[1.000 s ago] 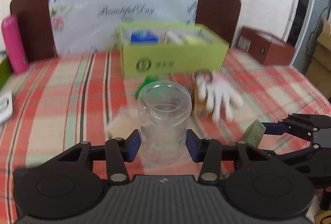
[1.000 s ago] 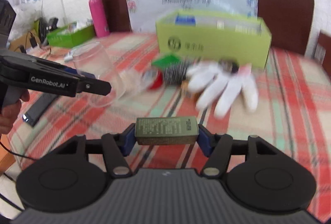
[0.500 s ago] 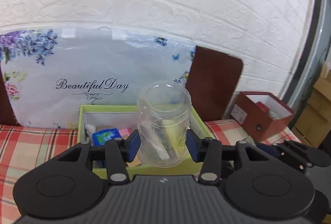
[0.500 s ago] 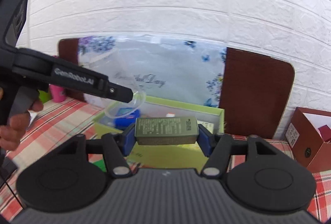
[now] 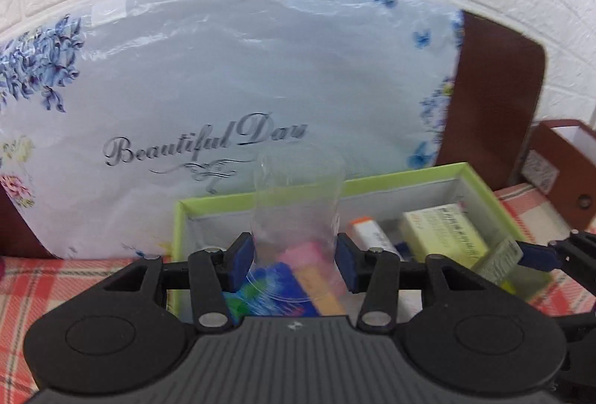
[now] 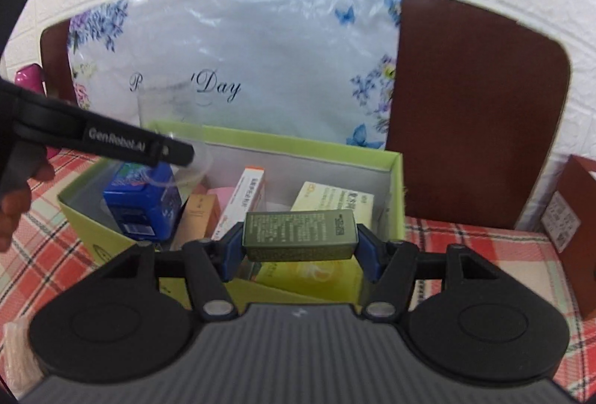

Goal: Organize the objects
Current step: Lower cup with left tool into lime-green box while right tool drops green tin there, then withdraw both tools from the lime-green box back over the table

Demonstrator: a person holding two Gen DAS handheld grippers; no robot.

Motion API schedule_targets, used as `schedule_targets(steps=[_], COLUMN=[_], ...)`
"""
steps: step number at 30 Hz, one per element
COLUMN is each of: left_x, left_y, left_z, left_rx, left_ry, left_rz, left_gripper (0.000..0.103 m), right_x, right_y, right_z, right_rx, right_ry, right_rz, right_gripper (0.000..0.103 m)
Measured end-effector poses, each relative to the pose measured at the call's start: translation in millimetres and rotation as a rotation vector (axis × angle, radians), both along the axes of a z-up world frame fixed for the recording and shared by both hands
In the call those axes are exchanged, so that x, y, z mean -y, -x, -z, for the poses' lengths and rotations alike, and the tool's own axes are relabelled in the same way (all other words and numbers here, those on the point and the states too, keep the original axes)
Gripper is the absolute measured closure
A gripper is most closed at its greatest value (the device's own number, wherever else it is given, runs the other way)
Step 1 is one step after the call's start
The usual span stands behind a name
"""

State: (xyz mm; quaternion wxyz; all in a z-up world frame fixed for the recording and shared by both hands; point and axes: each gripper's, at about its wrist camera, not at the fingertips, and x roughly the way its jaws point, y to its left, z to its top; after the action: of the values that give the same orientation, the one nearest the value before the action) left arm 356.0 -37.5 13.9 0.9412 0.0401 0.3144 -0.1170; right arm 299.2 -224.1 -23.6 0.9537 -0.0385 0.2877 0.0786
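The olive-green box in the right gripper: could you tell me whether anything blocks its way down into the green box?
Nothing bars the open top, but the olive-green box in the right gripper hangs over a pale yellow carton lying inside the green box.

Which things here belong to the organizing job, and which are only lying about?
Job: clear plastic cup in left gripper; olive-green rectangular box in right gripper; open lime-green cardboard box.

Lying about: floral "Beautiful Day" plastic bag; brown cardboard box; pink bottle.
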Motion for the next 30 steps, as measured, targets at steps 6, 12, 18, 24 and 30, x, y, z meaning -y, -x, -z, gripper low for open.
schedule_targets(steps=[6, 12, 18, 24, 30], left_x=[-12, -2, -2, -5, -11], left_y=[-19, 11, 41, 99, 180], left_z=[0, -23, -33, -52, -56], left_rx=[0.002, 0.155, 0.14, 0.081, 0.09], left_ry=[0.052, 0.041, 0.05, 0.052, 0.046], left_rz=[-0.051, -0.048, -0.043, -0.093, -0.139], left_gripper=[0.044, 0.001, 0.0, 0.0, 0.0], right_x=[-16, -16, 0, 13, 9], right_y=[-26, -8, 28, 85, 155], right_z=[10, -5, -14, -39, -58], right_rx=[0.007, 0.127, 0.134, 0.153, 0.165], right_ry=[-0.028, 0.021, -0.011, -0.084, -0.103], right_rz=[-0.032, -0.018, 0.015, 0.046, 0.059], right_gripper=[0.041, 0.0, 0.0, 0.0, 0.0])
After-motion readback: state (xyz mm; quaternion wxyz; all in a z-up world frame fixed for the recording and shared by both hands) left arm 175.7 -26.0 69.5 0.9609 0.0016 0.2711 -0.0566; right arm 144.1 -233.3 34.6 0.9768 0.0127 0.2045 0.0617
